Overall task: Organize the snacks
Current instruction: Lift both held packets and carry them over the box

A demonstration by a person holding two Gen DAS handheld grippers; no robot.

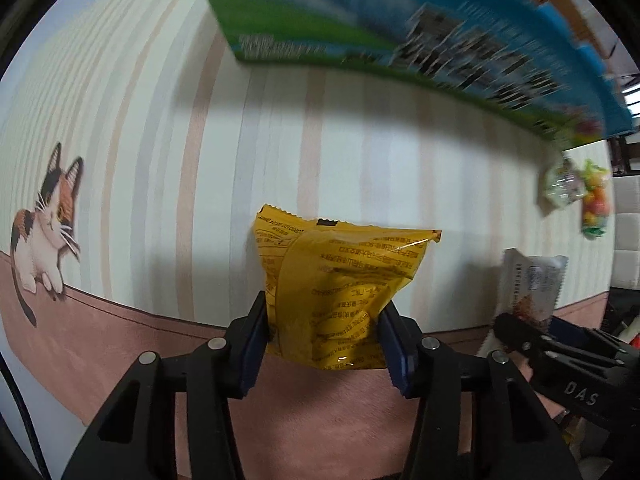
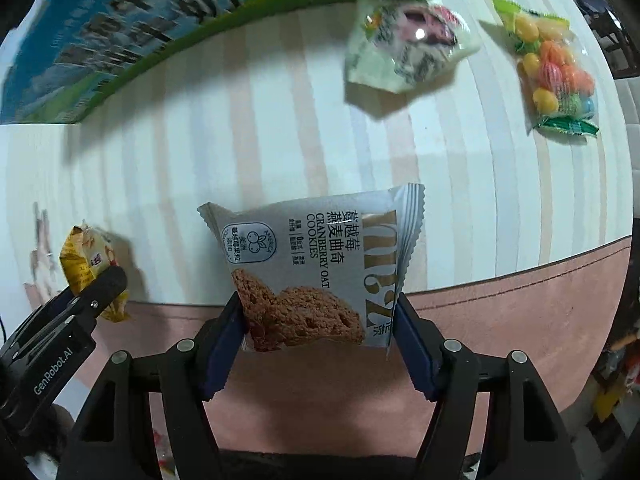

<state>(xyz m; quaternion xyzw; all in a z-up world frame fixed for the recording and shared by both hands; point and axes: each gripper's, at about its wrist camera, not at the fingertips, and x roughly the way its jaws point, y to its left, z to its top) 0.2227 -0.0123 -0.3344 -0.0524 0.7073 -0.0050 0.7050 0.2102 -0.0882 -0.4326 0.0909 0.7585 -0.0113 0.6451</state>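
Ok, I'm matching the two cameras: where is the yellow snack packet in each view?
Left wrist: yellow snack packet at centre, clamped in the left hand-held gripper.
Right wrist: yellow snack packet at far left edge.
Shared landmark: blue-green box along the top.

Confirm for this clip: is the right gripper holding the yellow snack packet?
No, the right gripper has its jaws shut on the grey cranberry oat cookie packet; the yellow packet is in the left gripper.
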